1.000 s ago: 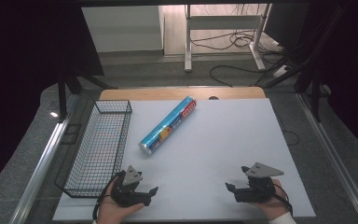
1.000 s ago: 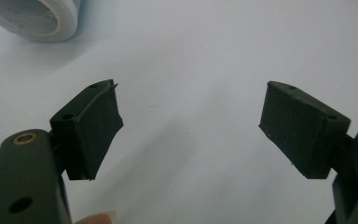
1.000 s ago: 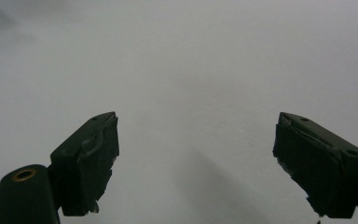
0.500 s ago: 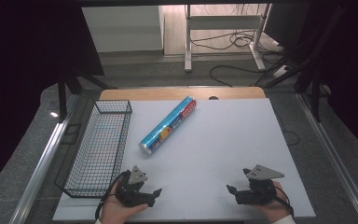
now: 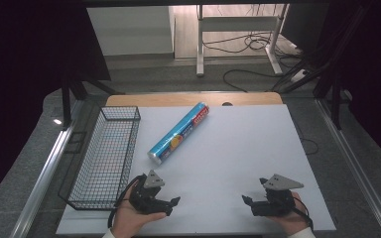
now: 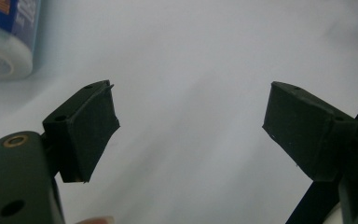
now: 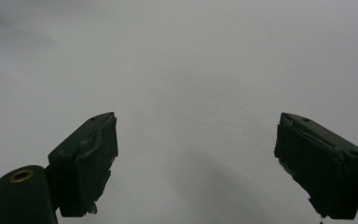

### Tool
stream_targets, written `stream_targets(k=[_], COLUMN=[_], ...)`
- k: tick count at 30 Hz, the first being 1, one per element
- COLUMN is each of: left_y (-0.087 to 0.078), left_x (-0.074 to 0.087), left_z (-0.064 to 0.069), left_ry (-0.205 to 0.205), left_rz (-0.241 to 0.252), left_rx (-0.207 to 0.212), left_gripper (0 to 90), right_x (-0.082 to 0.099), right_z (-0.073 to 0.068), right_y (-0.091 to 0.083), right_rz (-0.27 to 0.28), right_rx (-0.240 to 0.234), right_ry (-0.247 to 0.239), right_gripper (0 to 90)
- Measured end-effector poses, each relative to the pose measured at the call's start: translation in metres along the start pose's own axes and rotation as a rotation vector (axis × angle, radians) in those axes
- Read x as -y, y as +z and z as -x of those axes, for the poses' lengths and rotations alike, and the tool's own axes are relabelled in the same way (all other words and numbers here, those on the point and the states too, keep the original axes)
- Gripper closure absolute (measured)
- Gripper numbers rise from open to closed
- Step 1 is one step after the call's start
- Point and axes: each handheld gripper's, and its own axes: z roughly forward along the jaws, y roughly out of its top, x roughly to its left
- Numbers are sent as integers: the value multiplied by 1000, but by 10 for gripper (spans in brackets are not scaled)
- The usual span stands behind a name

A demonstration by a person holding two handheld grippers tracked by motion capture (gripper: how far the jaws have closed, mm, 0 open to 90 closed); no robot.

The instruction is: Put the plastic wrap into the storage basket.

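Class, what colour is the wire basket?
Black wire basket, clearest in the high view.

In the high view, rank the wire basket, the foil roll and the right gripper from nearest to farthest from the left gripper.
From the left gripper:
1. Wire basket, just beside it on the left.
2. Foil roll, ahead, lying diagonally on the white mat.
3. Right gripper, across the mat's near edge.

The blue roll [image 5: 178, 135] carries printed lettering. It is too small and blurred to read.

Wire basket [image 5: 106, 153] on white table [image 5: 238, 148], left.
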Motion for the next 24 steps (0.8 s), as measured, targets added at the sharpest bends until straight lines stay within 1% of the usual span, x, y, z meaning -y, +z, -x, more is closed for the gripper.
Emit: stream_targets(k=[3,4,5,6,8,9,10,12,15,19,21,22,23,24], left_y=[2,3,3,4,5,5,8,9,11,16,19,19,23,23], left_x=[-12,-16,-16,-22,-29,-29,-37,-43,-53,-72,-81,-81,-89,-89], left_z=[0,0,0,-1,-3,-3,-8,-12,-18,-27,-32,-32,-37,-37], left_ry=[2,4,4,11,8,8,-2,-11,-12,-9,-7,-7,-3,-3], left_rz=[-10,-13,-13,-20,-27,-27,-29,-30,-35,-42,-55,-55,-56,-56], left_rx=[10,11,11,8,4,4,8,10,-3,-18,-30,-30,-38,-38], left_gripper=[169,169,170,170,171,173,173,176,177,176,177,177,177,178], right_x=[0,0,0,0,-1,-1,-1,-1,-1,-1,-1,-1,0,0], right_z=[0,-1,-2,-2,-2,-2,-1,-1,0,-1,-1,-1,-1,-1], right_y=[1,1,0,-1,-1,-1,0,0,1,2,2,2,2,2], right_rz=[-2,-1,1,1,2,2,-3,-5,-5,-8,-13,-13,-15,-16], right_rx=[-2,-3,-2,-4,-3,-3,-4,-5,-6,-8,-7,-7,-9,-9], right_ry=[-2,-2,-5,-8,-10,-10,-13,-10,-11,-14,-17,-17,-21,-22], right_gripper=[136,136,136,136,136,136,136,136,136,136,136,136,136,136])
